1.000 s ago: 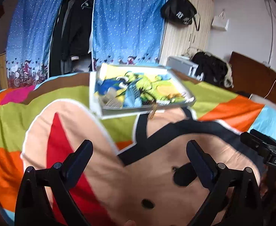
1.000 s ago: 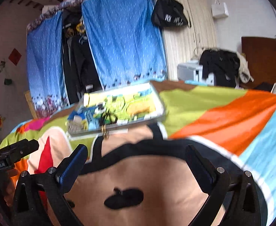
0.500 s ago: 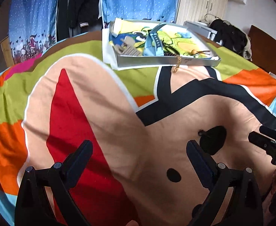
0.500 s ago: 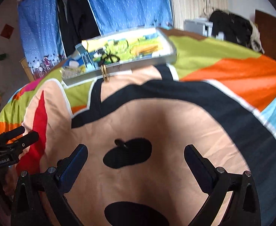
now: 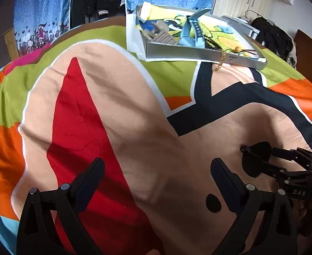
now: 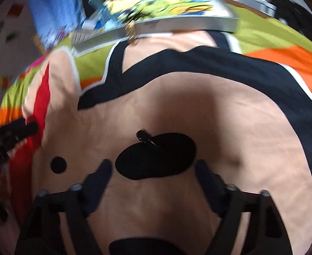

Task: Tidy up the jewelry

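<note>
The right gripper (image 6: 151, 174) has just been closing from full width and now stands part-open, with nothing but bedspread between its jaws. It hangs over a small dark clip (image 6: 144, 138), which lies just beyond the fingertips at the upper left edge of a black oval printed on the bedspread (image 6: 230, 127). The clip looks thin, stiff and light, probably metal or hard plastic; it is too small and blurred to say more. Lying flat on soft cloth, it will likely sink or skid if pressed from above, and black on black makes it easy to miss. I would take it across its narrow width near the rounded end that sticks out over the peach fabric, with the jaws brought in further first so that they do not bunch the cloth.

The left gripper (image 5: 156, 174) is wide open and empty, above peach and red fabric, well apart from the clip (image 5: 244, 148), where the right gripper (image 5: 262, 159) reaches in from the side.

Farther off stands a grey tray (image 5: 198, 52) holding a blue strap (image 5: 193, 31) and other pieces. A gold chain (image 5: 220, 60) hangs over its front wall onto the bed: limp and slippery, best pinched at the part on the cloth.
</note>
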